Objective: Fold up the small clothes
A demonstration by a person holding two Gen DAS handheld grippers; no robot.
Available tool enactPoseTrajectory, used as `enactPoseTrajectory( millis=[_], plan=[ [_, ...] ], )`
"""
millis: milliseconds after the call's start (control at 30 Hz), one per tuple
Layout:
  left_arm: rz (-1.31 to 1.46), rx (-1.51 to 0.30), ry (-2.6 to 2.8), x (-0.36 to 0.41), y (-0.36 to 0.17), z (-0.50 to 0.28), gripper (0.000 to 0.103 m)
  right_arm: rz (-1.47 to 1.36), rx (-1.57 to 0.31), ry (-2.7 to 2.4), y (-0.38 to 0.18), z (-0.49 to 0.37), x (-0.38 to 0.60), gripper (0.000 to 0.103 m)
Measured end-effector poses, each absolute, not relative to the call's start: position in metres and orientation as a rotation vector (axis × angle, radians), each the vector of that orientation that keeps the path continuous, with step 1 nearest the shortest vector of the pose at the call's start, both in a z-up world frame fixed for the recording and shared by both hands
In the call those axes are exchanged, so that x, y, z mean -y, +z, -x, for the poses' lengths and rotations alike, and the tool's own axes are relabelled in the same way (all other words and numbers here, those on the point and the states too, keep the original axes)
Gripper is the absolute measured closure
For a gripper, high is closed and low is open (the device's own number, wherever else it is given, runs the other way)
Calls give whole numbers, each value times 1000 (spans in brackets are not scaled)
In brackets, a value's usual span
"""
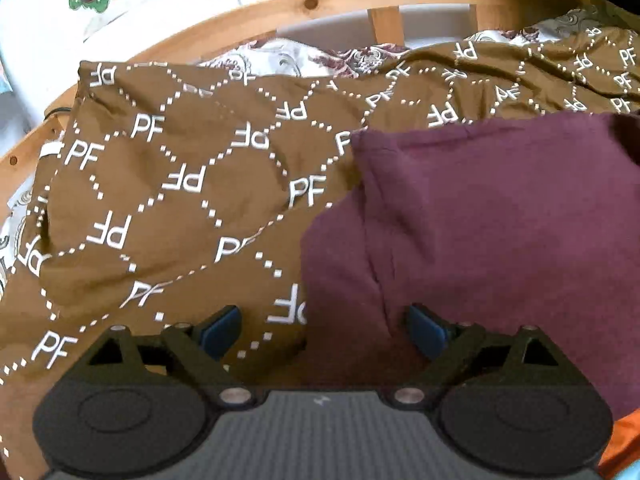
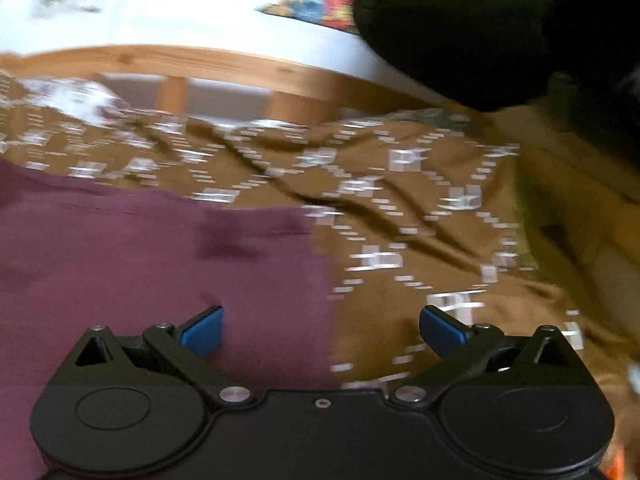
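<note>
Left wrist view shows the left gripper [image 1: 322, 330] with jaws apart above the maroon garment [image 1: 500, 240]; the right gripper [image 2: 320, 330] also stands wide, holding nothing.

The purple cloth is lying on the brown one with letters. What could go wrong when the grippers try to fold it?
1. The purple cloth overlaps the brown lettered cloth, so a gripper might pinch both layers.
2. The left gripper and right gripper each straddle the purple edge, open, so either could grab brown instead.
3. A crease runs down the purple cloth, so the fold may come out lumpy.
</note>
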State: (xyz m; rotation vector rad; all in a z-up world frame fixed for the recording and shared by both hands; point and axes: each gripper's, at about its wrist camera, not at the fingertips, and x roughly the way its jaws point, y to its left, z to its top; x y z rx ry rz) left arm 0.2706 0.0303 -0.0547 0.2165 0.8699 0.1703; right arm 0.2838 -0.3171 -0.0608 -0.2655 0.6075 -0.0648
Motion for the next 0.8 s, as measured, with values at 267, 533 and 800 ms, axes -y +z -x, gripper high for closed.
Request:
enactPoseTrajectory(
  millis=[267,533,800],
  plan=[
    [-126,-910,198,-41,-52,-269,10,36,-490,-66,-45,-282,347,1],
    [-78,-909,213,-48,-54,-256,8,261,-563,-128,-63,-330,321,5],
    [150,-863,219,-73,-22,-226,5,-2,-531,-152,6,-245,353,1]
  ],
)
